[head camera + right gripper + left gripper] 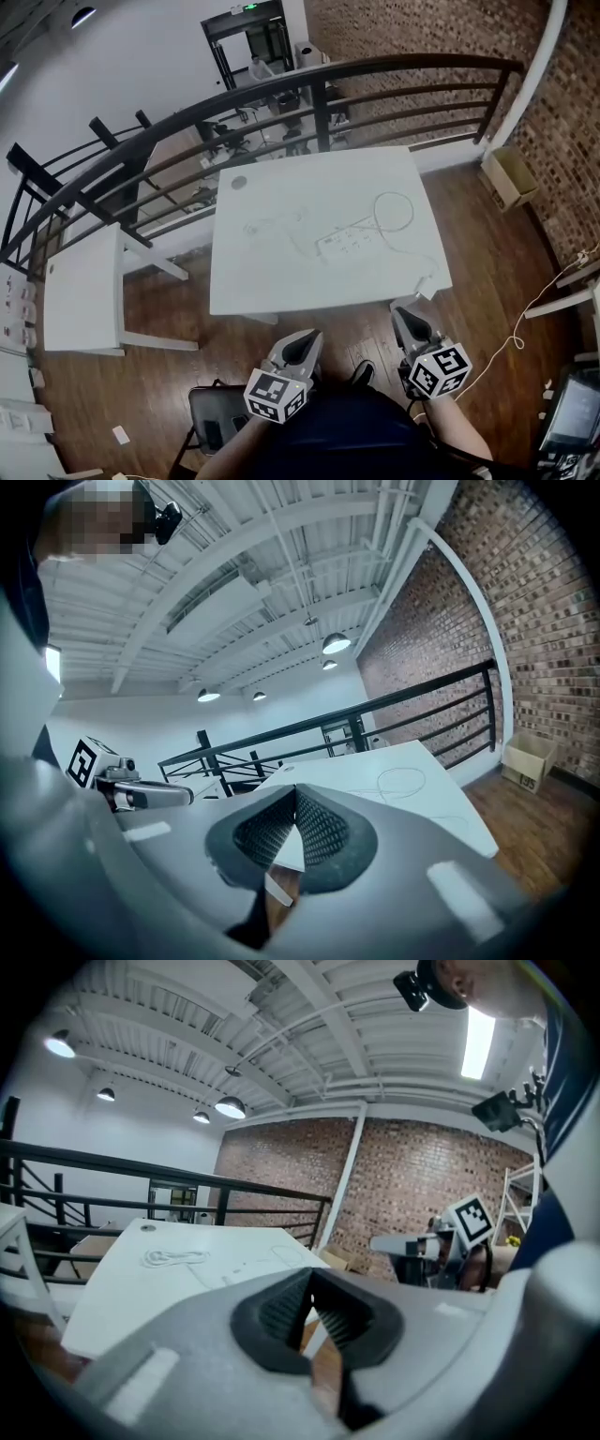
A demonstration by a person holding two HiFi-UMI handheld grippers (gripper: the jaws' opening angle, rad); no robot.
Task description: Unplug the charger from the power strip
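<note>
Your grey left gripper [305, 341] and grey right gripper [405, 317] are both closed on nothing. The long white power strip [349, 241] lies ahead on the white table [272, 286], well apart and lengthwise across your reach, nearer the right gripper. The charger is too small to pick out.
</note>
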